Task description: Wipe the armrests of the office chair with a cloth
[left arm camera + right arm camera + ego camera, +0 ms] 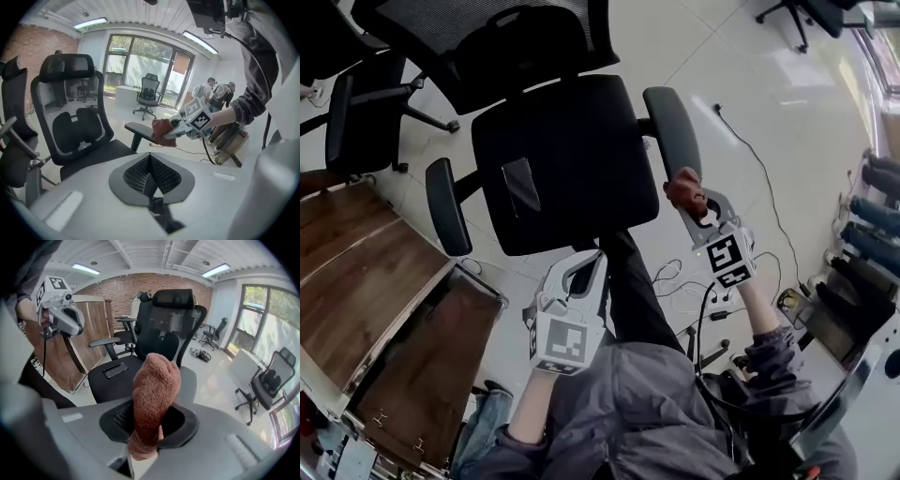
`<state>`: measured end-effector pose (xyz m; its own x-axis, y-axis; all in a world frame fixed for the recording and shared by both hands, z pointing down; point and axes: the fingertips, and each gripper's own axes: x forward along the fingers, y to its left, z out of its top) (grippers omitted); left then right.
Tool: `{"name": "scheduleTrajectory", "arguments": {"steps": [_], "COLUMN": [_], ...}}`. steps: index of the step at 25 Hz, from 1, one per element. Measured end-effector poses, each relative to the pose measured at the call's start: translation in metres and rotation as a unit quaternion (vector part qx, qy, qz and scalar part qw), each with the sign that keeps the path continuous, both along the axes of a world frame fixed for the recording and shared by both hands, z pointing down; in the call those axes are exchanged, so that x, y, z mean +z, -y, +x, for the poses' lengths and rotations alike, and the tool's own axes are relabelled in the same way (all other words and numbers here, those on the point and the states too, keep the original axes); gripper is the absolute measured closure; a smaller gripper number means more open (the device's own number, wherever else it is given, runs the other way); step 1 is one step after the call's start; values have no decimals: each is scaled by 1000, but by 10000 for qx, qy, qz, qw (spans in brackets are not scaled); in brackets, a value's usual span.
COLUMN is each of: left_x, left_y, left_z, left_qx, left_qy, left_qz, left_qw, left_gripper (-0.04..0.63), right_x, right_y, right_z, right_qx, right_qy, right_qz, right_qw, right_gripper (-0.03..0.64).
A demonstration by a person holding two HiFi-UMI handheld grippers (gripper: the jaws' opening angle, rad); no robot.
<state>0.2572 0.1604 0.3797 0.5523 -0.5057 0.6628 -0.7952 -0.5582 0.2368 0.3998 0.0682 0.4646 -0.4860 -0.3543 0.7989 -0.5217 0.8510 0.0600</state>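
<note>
Starting at the lower left of the head view, a wooden worktop (356, 272) lies beside the black office chair (562, 159). The chair's left-frame armrest (448, 204) juts from the seat toward the bottom of the frame. Below the seat, near bottom centre, the left tool (586, 262) points at the chair with its jaws together and nothing between them. Right of the seat runs the right-frame armrest (672, 131). At its lower end sits the reddish-brown cloth (685, 192), seemingly touching it. The right tool (694, 202) is clamped on that cloth.
</note>
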Motion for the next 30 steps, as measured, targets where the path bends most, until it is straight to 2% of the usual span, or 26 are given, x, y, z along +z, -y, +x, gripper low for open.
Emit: {"name": "scheduleTrajectory", "arguments": {"steps": [5, 9, 14, 21, 26, 30], "left_x": [-2, 0, 13, 24, 36, 49], "left_y": [-22, -9, 26, 98, 146, 166], "left_z": [-5, -1, 13, 50, 69, 80], "left_qx": [30, 56, 78, 83, 117, 209], "left_qy": [8, 13, 36, -41, -89, -105], "left_qz": [18, 50, -106, -337, -515, -679], "left_qw": [10000, 10000, 9999, 9994, 9986, 9974], "left_gripper": [580, 580, 580, 580, 580, 580], "right_x": [-9, -8, 0, 18, 46, 85], "right_y": [-28, -17, 28, 118, 173, 189], "right_z": [1, -1, -5, -3, 25, 43], "right_qx": [149, 118, -30, -334, 25, 280], "right_qy": [46, 103, 230, 343, 392, 404], "right_qz": [13, 75, 81, 51, -198, -494], "right_qw": [9999, 9998, 9997, 9988, 9990, 9976], "right_gripper": [523, 523, 523, 523, 523, 523]}}
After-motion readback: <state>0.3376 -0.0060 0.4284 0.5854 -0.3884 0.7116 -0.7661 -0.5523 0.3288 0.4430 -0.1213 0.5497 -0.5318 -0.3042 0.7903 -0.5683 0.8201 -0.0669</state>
